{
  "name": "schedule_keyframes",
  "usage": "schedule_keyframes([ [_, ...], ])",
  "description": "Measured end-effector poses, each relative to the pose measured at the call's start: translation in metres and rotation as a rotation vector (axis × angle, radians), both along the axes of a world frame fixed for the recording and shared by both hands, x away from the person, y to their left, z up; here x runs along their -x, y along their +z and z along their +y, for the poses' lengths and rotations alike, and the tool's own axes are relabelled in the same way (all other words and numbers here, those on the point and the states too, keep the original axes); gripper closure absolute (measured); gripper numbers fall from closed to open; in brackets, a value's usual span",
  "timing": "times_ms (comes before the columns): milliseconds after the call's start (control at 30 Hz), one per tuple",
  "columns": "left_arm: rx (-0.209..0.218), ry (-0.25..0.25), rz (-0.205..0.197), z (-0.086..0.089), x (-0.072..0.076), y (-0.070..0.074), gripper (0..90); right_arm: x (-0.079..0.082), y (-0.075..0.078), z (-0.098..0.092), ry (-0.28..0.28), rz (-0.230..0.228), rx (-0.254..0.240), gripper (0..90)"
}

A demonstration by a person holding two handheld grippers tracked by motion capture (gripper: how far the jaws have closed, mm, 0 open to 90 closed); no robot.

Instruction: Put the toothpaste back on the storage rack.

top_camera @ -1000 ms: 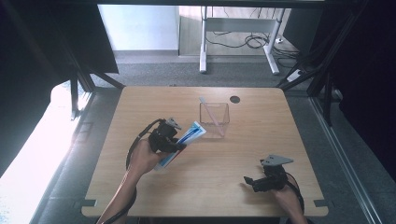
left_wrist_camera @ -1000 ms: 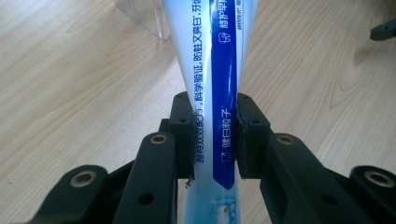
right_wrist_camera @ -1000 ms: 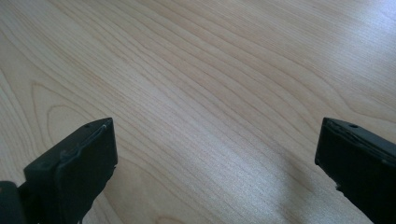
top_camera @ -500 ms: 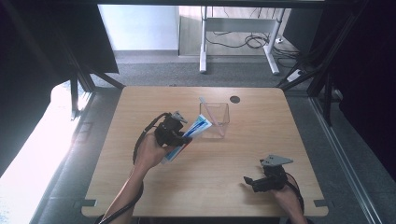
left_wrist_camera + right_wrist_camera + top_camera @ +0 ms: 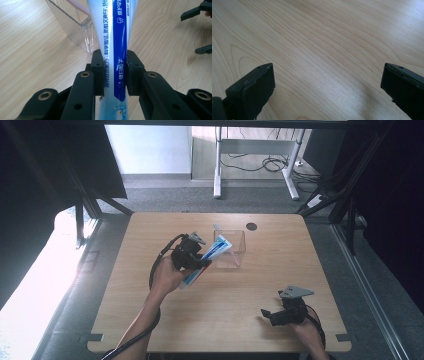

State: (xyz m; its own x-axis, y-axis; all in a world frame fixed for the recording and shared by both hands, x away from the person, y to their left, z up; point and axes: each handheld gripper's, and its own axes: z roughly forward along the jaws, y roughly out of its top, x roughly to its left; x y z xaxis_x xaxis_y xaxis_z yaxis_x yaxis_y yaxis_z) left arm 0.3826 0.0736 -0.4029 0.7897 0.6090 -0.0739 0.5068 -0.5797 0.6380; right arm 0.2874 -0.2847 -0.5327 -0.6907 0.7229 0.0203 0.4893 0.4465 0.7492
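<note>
Toothpaste tube sits clamped across its middle in my left hand-held gripper, lifted off the worktop, its far end tilted over the near rim of the clear box. My judgement: pickup done; lowering the tube into the box and letting go remain. Tube is soft, glossy laminate, flat, white with a blue band and printed text. Box is thin, rigid, transparent plastic, open-topped, with something pale pink inside. My right hand-held gripper rests well away from the box, jaws apart, empty, on matte pale woodgrain.
</note>
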Motion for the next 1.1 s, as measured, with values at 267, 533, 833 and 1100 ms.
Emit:
schedule_keyframes([
  [267,0.008,-0.001,-0.021,-0.009,-0.009,0.006,72.6,0.000,0.000,0.001,0.003,0.000,0.001,0.0],
  [533,0.017,-0.011,-0.040,-0.019,-0.018,0.012,72.6,0.000,0.000,0.000,0.002,-0.003,0.005,0.0],
  [833,0.025,-0.007,-0.066,-0.030,-0.030,0.017,72.6,0.000,0.000,-0.001,0.001,-0.004,0.002,0.0],
  [1100,0.031,-0.006,-0.091,-0.039,-0.041,0.023,72.6,0.000,0.000,-0.002,0.000,-0.002,0.000,0.0],
])
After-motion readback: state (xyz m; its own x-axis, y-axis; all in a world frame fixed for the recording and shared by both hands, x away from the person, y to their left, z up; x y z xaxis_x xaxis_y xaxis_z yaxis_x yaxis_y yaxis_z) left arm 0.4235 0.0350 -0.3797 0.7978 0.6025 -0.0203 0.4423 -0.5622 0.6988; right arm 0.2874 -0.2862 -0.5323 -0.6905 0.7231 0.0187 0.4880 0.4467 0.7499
